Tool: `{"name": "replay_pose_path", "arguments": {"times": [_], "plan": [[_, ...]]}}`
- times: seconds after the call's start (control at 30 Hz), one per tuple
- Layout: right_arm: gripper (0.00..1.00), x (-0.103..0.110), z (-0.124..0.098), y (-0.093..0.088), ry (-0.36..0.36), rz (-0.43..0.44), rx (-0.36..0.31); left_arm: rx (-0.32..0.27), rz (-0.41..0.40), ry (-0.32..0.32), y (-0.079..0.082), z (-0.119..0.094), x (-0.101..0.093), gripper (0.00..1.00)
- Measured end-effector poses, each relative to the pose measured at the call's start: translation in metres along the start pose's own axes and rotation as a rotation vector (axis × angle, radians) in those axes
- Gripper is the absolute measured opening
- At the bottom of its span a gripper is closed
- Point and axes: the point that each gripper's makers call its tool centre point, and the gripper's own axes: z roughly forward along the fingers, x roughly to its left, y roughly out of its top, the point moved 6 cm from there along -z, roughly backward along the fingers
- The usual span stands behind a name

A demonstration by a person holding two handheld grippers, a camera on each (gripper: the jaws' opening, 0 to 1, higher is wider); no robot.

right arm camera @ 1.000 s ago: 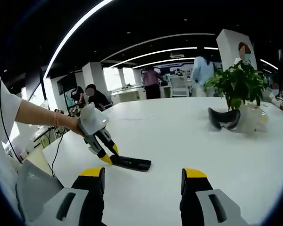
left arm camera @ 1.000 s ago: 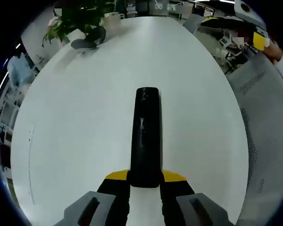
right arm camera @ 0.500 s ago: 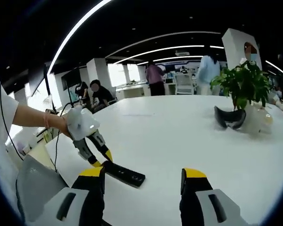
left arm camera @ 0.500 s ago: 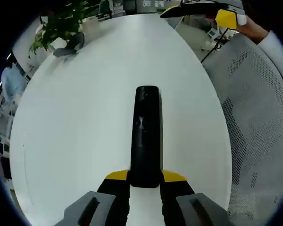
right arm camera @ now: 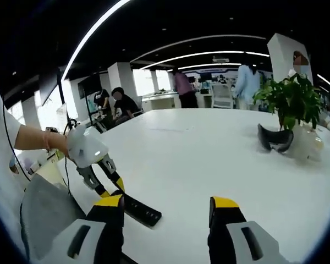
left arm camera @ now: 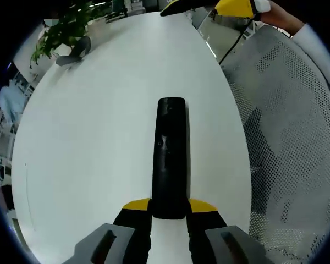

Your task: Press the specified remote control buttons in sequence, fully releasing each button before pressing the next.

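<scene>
Remote control [left arm camera: 171, 159] is lying lengthwise on the white table [left arm camera: 88, 143], near end clamped between the yellow-tipped jaws of the left gripper [left arm camera: 170, 208]; its far end is pointing away across the table. Button face is too dark to read; can't tell which btn is which. In the right gripper view the same remote [right arm camera: 136, 209] is showing at the table's near-left edge, w/ the left gripper [right arm camera: 111, 187] gripping its end and a person's hand [right arm camera: 58, 144] behind it.

Right gripper [right arm camera: 164, 213] is hanging w/ jaws spread wide, nothing between them, well apart from the remote and aimed past it. A plant [right arm camera: 290, 99] and a dark goggle-like item [right arm camera: 276, 138] are sitting far across the table, no obstruction.

Risks, as judged: the remote is sitting close to the table edge beside a mesh chair [left arm camera: 286, 143]; a hard off-centre press could be tipping or sliding it out of the clamp. Wide jaws may be catching two btns at once. Poor btn visibility is raising chance of wrong sequence.
</scene>
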Motion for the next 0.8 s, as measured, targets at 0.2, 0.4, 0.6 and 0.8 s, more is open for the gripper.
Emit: {"name": "replay_pose_path", "arguments": {"times": [0.2, 0.4, 0.6, 0.8], "plan": [[0.59, 0.007, 0.001, -0.001, 0.033, -0.036, 0.034, 0.020, -0.003, 0.002, -0.002, -0.002, -0.014, 0.24], [0.55, 0.025, 0.006, -0.012, 0.168, -0.048, 0.144, 0.047, -0.021, 0.005, -0.004, -0.003, -0.025, 0.24], [0.52, 0.042, 0.016, -0.020, 0.250, -0.123, 0.237, 0.060, -0.020, 0.003, -0.005, -0.004, -0.033, 0.24], [0.44, 0.049, 0.022, -0.029, 0.307, -0.179, 0.314, 0.052, -0.024, 0.006, -0.006, -0.003, -0.034, 0.24]]}}
